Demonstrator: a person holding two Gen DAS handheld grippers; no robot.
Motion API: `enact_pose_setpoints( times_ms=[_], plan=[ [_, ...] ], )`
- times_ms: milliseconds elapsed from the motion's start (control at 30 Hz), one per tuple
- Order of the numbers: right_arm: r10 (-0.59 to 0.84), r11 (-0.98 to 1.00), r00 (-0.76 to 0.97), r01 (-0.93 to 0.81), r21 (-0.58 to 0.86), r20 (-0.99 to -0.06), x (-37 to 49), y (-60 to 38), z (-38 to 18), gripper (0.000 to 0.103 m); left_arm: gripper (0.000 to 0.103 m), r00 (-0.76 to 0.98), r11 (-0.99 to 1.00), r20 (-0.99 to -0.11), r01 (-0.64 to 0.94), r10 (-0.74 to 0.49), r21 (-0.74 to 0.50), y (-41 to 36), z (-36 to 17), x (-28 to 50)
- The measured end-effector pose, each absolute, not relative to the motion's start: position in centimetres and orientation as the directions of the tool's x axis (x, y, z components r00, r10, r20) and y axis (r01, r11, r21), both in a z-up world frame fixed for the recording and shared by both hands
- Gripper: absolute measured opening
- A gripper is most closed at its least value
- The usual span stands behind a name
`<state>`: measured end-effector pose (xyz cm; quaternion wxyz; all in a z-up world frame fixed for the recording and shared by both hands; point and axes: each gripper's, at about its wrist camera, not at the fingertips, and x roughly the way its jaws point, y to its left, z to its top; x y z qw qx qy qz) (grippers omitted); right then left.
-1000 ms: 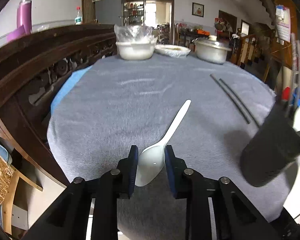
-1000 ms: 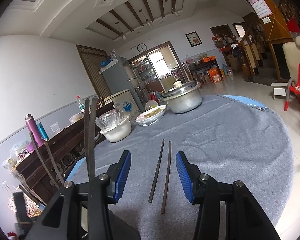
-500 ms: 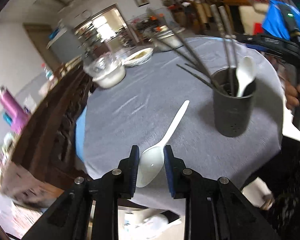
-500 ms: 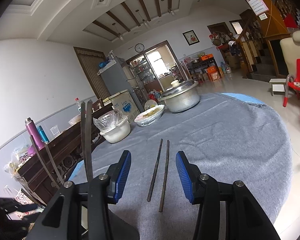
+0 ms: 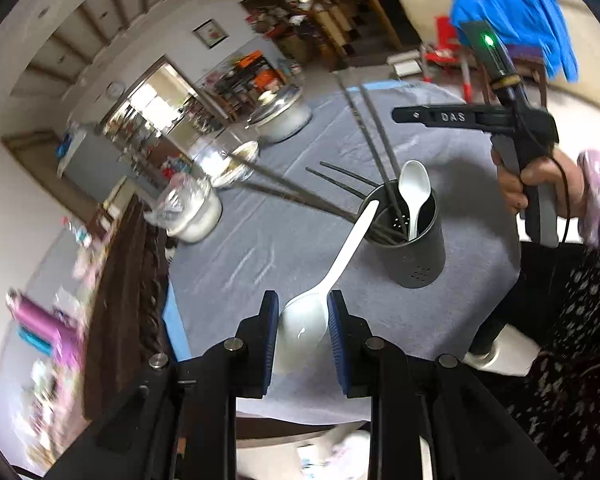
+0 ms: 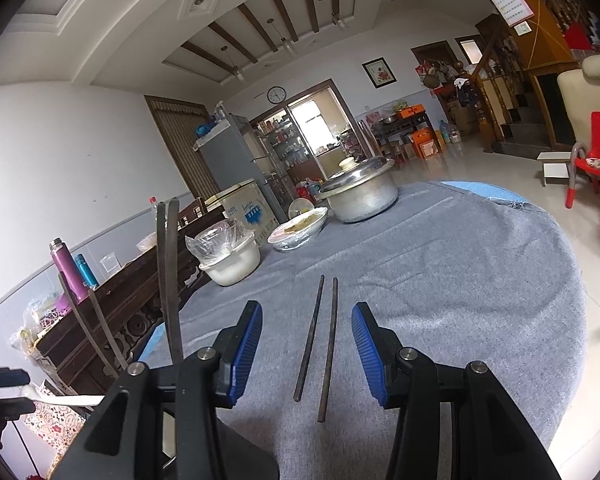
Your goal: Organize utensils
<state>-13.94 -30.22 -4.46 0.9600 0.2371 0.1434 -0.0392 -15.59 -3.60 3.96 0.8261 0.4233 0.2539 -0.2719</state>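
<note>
1. The left claw is closed on the bowl of a white spoon; its blue pads press the bowl from both sides.
2. The spoon is lifted off the surface, and its handle reaches forward so that the tip shows against the rim of the dark holder.
3. The holder stands upright on the grey cloth and already contains a second white spoon and several dark chopsticks that lean out in different directions.
4. The right claw is open with nothing between its pads.
5. Under it, a loose pair of chopsticks lies side by side on the surface.
6. Farther back stand a lidded metal pot, a shallow dish and a white bowl with plastic over it.
7. In the left wrist view a hand grips the handle of the right claw.
</note>
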Motion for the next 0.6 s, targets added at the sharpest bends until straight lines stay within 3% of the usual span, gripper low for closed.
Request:
enact_pose_setpoints(
  times_ms=[367, 600],
  plan=[
    [-0.004, 0.867, 0.956, 0.150, 0.476, -0.294, -13.9, -30.9, -5.1, 0.050, 0.026, 0.766, 0.226, -0.628, 0.642, -0.141, 0.732, -8.6, 2.4, -15.4],
    [0.002, 0.855, 0.958, 0.147, 0.498, -0.286, -14.0, -31.5, -5.4, 0.050, 0.026, 0.771, 0.101, -0.628, 0.637, -0.107, 0.764, -10.5, 1.4, -15.6]
  ],
)
